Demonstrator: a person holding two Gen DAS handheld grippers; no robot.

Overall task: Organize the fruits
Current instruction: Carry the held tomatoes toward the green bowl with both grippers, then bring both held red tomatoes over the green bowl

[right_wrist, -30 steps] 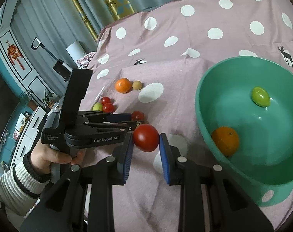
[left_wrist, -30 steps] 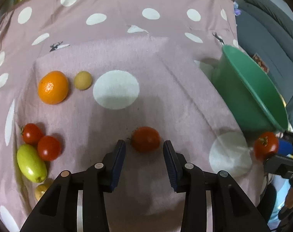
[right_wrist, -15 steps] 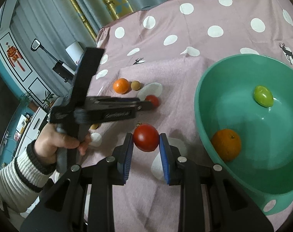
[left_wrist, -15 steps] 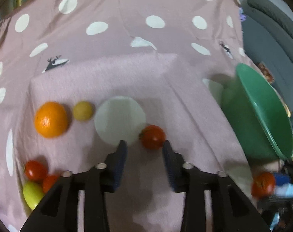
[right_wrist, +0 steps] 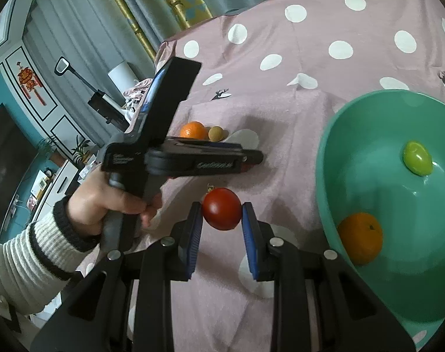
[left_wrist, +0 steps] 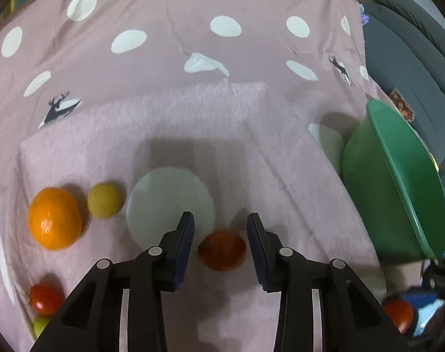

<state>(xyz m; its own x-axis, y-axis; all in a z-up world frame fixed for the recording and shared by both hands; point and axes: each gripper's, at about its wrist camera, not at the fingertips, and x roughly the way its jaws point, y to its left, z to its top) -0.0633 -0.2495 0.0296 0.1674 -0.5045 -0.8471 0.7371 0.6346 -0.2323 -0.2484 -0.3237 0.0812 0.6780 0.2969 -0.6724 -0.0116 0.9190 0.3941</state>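
Observation:
My left gripper (left_wrist: pixel 221 228) is open, its fingers on either side of a red tomato (left_wrist: pixel 222 250) that lies on the pink dotted cloth. My right gripper (right_wrist: pixel 222 220) is shut on another red tomato (right_wrist: pixel 221 212), held above the cloth just left of the green bowl (right_wrist: pixel 325 158). The bowl holds an orange (right_wrist: pixel 360 237) and a green fruit (right_wrist: pixel 417 158). The left gripper also shows in the right wrist view (right_wrist: pixel 253 158), over the cloth. The bowl's rim (left_wrist: pixel 404 173) is at the right of the left wrist view.
An orange (left_wrist: pixel 54 218) and a small yellow-brown fruit (left_wrist: pixel 105 200) lie left of my left gripper. A red tomato (left_wrist: pixel 45 298) and a green fruit (left_wrist: pixel 40 325) lie at the lower left. A grey sofa (left_wrist: pixel 413 44) stands beyond the cloth at the right.
My left gripper lifted and swung forward, then came back down around the tomato on the cloth. My right gripper kept its tomato and shifted slightly toward the bowl.

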